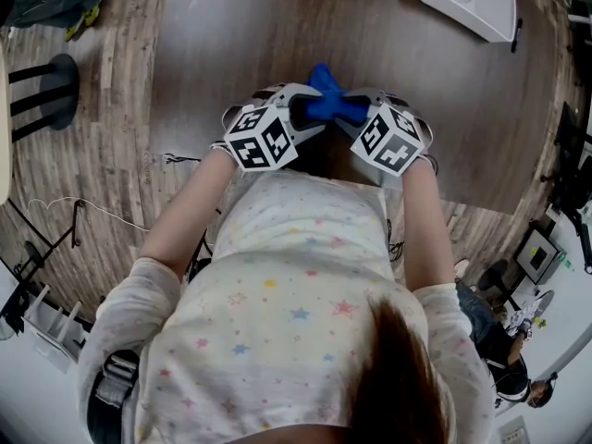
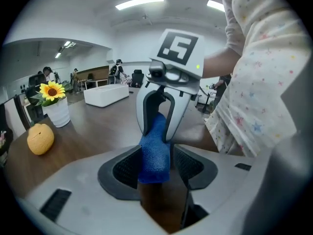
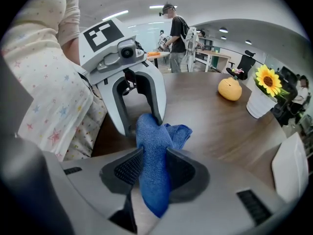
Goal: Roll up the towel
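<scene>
The big brown desk (image 1: 231, 44) fills the far part of the head view. A person (image 1: 296, 294) in a shirt with little stars leans over its near edge, with both arms reaching out. A white tray (image 1: 467, 3) lies on the desk at the far right, well away from the work.

The two claws meet just past the near edge, tips pointing at each other. The left claw (image 2: 157, 168) has one end of the blue towel (image 1: 328, 102) between its pads. The pads sit right against the cloth on both sides, so I judge it is a hold, though a light one. The right claw (image 3: 155, 170) squeezes the other end, and the cloth looks pinched thin there, with a bit hanging out on the near side.

The towel is between the two claws, low over the desk. It is no longer flat. It is bunched into a thick, short strip that runs from one claw to the other. A loose fold sticks out on the far side, so the roll looks rough, not neat. I think most of the rolling is done. What is left is to tuck in that loose fold, make the roll tight, and set it down.

Far off on the desk stand a white pot (image 2: 57, 112) with a sunflower and a small yellow fruit (image 2: 40, 138).
</scene>
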`<state>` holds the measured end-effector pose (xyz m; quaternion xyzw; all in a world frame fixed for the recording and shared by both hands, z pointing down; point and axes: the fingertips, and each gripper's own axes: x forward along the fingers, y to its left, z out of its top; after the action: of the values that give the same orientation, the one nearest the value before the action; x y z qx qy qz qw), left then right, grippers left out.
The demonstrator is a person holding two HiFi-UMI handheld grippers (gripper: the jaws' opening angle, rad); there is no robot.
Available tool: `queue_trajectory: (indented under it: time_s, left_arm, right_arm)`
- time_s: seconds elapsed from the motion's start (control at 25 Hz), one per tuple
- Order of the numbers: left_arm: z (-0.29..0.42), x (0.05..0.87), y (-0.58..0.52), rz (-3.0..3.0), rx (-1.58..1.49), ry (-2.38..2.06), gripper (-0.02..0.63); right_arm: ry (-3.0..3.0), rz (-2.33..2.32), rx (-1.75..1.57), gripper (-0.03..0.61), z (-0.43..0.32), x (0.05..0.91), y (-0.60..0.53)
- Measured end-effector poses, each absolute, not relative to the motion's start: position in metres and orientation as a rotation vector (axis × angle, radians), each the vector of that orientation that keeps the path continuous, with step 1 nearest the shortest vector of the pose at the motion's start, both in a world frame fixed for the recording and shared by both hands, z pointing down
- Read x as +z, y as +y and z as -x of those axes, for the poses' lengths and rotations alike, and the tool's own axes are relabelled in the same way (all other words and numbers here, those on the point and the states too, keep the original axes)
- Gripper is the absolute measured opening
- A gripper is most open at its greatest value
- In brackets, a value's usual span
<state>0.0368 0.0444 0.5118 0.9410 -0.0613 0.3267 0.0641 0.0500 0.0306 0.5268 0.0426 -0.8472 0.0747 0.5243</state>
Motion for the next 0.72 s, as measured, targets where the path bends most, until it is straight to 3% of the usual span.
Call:
queue_trajectory:
  time_s: [0.72]
  left_arm:
    - [-0.030,0.523,0.019,-2.701,0.954,-0.261,0.161]
  right_arm:
    - [-2.114,-0.214,0.134,0.120,-0.041,0.503,0.026]
